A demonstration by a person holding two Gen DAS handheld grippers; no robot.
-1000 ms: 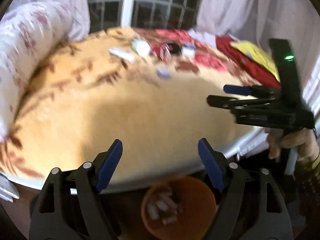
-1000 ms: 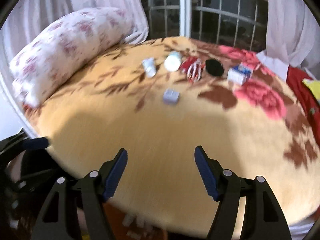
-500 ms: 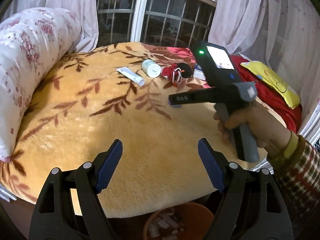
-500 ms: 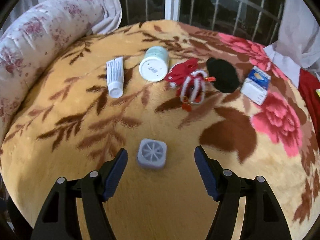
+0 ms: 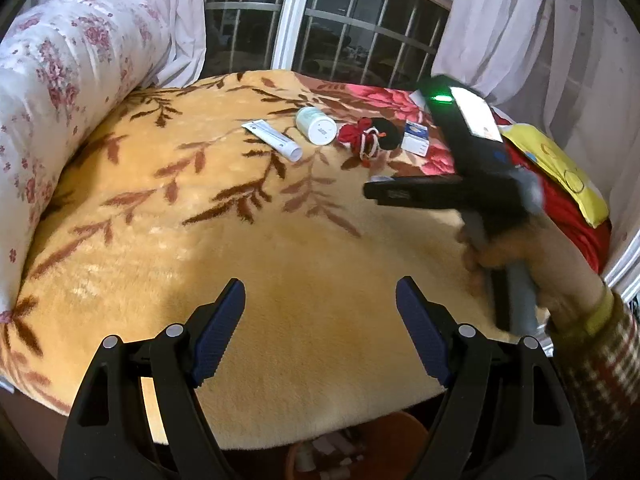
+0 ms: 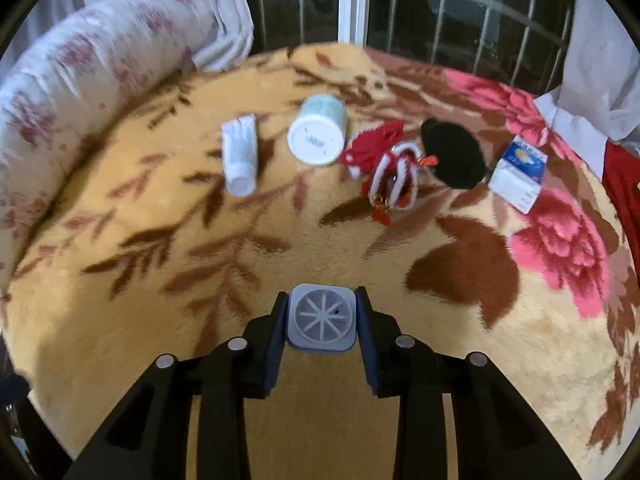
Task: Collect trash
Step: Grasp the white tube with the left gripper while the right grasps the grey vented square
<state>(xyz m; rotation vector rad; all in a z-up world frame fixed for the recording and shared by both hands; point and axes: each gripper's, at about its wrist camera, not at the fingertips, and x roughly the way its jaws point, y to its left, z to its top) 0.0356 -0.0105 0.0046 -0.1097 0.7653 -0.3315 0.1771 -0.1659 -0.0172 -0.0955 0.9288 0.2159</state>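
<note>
barred window and white curtains behind a fleecy yellow floral blanket (image 6: 120,320). far across it, left to right: white tube (image 6: 239,154), white round jar (image 6: 318,136), red-white cord bundle (image 6: 384,168), black pad (image 6: 454,152), blue-white box (image 6: 520,174). left gripper (image 5: 320,328) spread apart near the blanket's edge, above an orange bin (image 5: 384,436). right gripper (image 6: 322,320) clamped on a small grey square plastic cap (image 6: 322,318), resting on the blanket.

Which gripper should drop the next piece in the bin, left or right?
Right. The right gripper is shut on the grey square cap; the left gripper is open, holding nothing, above the orange bin.
</note>
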